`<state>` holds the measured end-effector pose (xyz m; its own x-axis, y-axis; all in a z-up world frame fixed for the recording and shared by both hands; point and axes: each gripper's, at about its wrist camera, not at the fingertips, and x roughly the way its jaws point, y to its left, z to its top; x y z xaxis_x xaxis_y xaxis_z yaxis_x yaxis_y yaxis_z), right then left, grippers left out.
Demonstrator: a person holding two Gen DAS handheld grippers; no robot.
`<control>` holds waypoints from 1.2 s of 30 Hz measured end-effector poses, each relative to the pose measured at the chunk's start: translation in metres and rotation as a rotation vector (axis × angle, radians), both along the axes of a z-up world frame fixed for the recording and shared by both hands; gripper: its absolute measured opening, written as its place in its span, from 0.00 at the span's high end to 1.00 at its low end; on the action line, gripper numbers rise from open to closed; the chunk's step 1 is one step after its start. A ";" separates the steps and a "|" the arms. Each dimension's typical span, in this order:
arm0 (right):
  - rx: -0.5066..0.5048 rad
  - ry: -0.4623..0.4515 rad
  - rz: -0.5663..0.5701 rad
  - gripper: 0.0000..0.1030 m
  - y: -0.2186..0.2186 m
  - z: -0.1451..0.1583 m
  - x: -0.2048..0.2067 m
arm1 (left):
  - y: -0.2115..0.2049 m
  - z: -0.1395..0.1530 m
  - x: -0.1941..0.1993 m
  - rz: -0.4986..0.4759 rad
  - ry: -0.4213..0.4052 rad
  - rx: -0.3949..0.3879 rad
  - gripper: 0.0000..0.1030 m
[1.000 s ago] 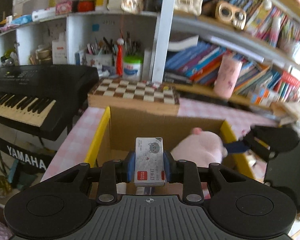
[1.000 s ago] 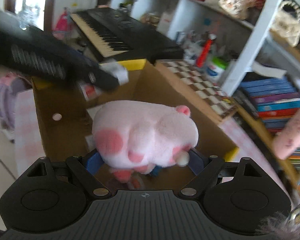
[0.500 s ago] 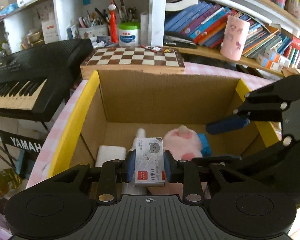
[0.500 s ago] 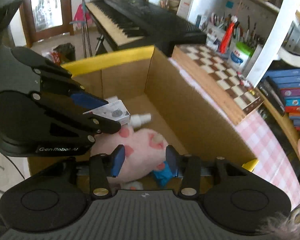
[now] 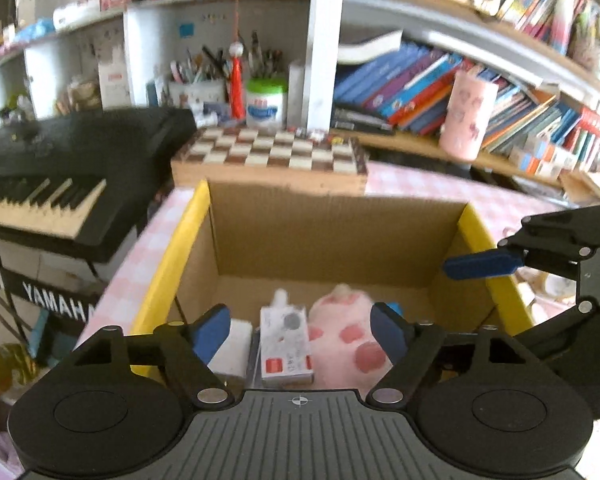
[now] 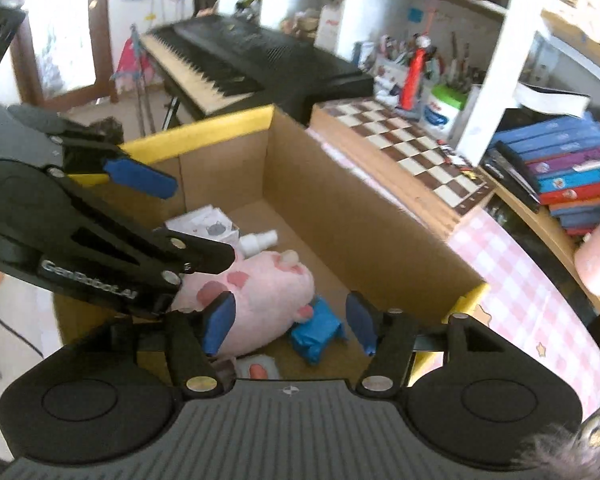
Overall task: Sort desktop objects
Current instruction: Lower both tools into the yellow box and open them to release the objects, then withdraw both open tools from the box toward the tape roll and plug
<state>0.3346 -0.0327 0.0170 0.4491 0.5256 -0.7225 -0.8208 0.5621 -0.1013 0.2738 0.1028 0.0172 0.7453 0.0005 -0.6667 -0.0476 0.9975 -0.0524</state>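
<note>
An open cardboard box [image 5: 172,256] with yellow rims stands on the pink checked table. On its floor lie a pink plush pig [image 5: 348,332] [image 6: 260,292], a small grey-and-white carton with a red label [image 5: 286,344] [image 6: 208,226], a white spray bottle [image 6: 256,240] and a blue object [image 6: 316,332]. My left gripper [image 5: 300,332] [image 6: 200,222] hovers over the carton, its jaws opening and its pads clear of it. My right gripper [image 6: 290,320] hangs above the pig and the blue object, jaws opening with nothing pressed between them. One of its blue fingers [image 5: 480,264] reaches over the box's right rim.
A chessboard [image 5: 272,152] [image 6: 412,148] lies just behind the box. A black keyboard [image 5: 52,168] [image 6: 236,60] stands to the left. Shelves with books [image 5: 400,84], a pen holder [image 5: 196,88] and a pink cup [image 5: 466,116] rise behind the table.
My left gripper has spread its jaws and let go of the small carton, which now lies in the box beside the pig. My right gripper released the pig, narrowed, then widened again.
</note>
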 end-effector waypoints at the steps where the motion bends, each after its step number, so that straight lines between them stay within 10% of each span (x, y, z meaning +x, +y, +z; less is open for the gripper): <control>1: 0.012 -0.006 -0.013 0.42 -0.003 0.004 -0.002 | -0.002 0.004 -0.003 -0.001 -0.015 0.007 0.17; 22: 0.154 -0.191 -0.350 0.31 -0.052 0.047 -0.103 | -0.009 0.055 -0.121 -0.039 -0.256 0.054 0.10; 36: 0.211 -0.244 -0.500 0.30 -0.068 0.054 -0.192 | -0.004 0.053 -0.197 -0.024 -0.273 0.031 0.07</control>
